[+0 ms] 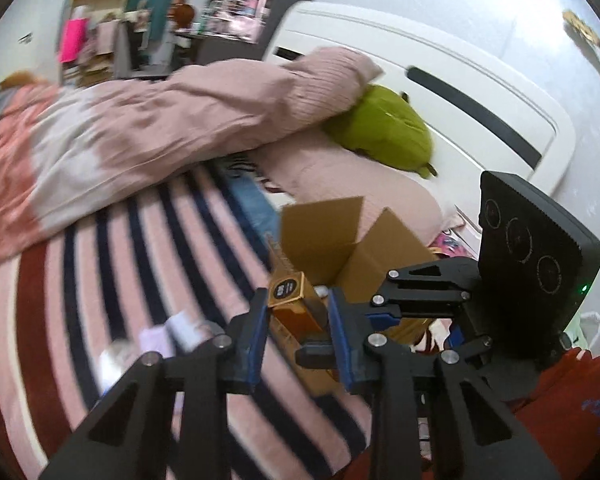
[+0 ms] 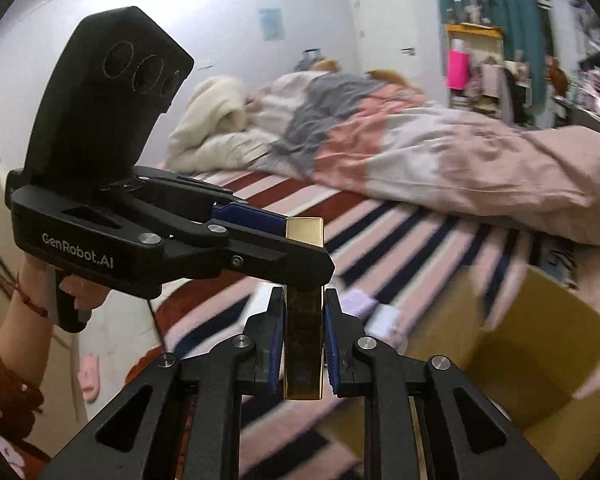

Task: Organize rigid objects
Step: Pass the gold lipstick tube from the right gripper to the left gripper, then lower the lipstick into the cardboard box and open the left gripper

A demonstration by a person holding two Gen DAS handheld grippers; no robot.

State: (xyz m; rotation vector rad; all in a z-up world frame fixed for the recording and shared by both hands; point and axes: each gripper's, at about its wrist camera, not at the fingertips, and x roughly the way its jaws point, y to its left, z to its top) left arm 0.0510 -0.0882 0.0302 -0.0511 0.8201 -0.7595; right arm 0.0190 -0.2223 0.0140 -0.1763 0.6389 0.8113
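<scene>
Right wrist view is showing a bed (image 2: 380,216) under a striped blanket, with a rumpled duvet (image 2: 440,152) lying across its far half and an open cardboard box (image 2: 548,344) sitting at the near right; the box interior is blurring here, so whatever it is already holding is hard to tell, though it is probably still mostly unfilled. The sorting is looking early to midway: one gold box (image 2: 303,340) is hanging lifted above the blanket, not yet in the cardboard box, and a few small pale items (image 2: 364,304) are lying loose on the stripes, seemingly waiting their turn. The gold box is looking long, narrow and glossy, with sharp edges and a dark label on one end (image 1: 287,291); it is appearing stiff enough to take a firm squeeze. Both tools are gripping it at once: the right tool (image 2: 303,344) is clamping on its lower part with pads pressing its flat sides, and the left tool (image 1: 298,328) is closing on its other end, pads against the gold faces; a hand (image 2: 44,292) with a red sleeve is holding the left tool's handle.
</scene>
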